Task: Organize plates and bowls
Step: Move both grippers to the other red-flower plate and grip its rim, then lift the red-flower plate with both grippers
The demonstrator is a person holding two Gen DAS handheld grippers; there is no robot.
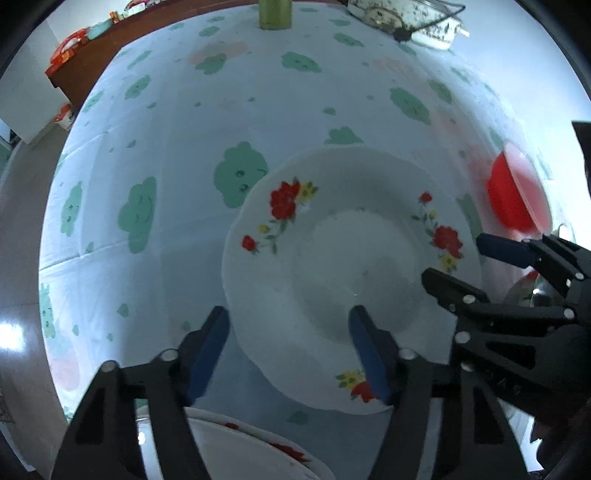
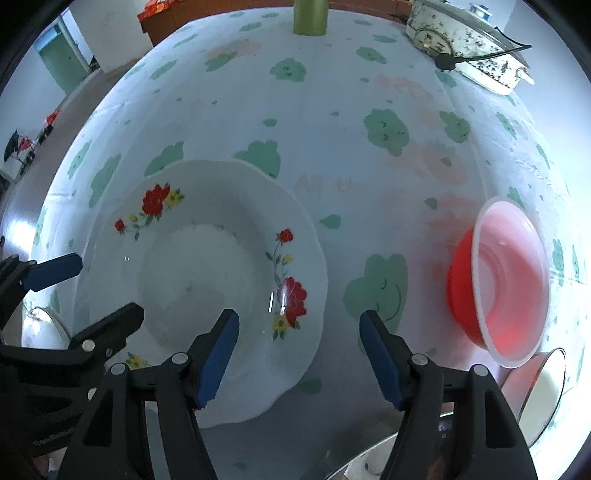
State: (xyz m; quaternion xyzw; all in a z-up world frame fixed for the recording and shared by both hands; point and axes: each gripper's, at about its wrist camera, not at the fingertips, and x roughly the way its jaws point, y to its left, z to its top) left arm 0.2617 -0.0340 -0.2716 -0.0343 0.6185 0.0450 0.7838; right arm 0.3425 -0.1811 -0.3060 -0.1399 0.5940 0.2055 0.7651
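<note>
**Two grippers straddle one plate**

A white scalloped china plate with red flowers [image 1: 351, 280] lies on the cloud-print tablecloth [image 1: 166, 147]. Left gripper [image 1: 288, 350] and right gripper [image 2: 299, 354] — both open, holding nothing — straddle opposite rims. Uneven closing could tip or slide it.

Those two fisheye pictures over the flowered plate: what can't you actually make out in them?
- Second flowered plate: left wrist view, cut off by the bottom edge and partly covered by the left gripper.
- Red bowl: left wrist view, blurred near the right edge; clearer in the right wrist view.
- Metal dish: right wrist view, cut by the edge; contents unclear.
- Green container: top cut off in both views.
- Speckled cooker: far, dial unreadable.
</note>
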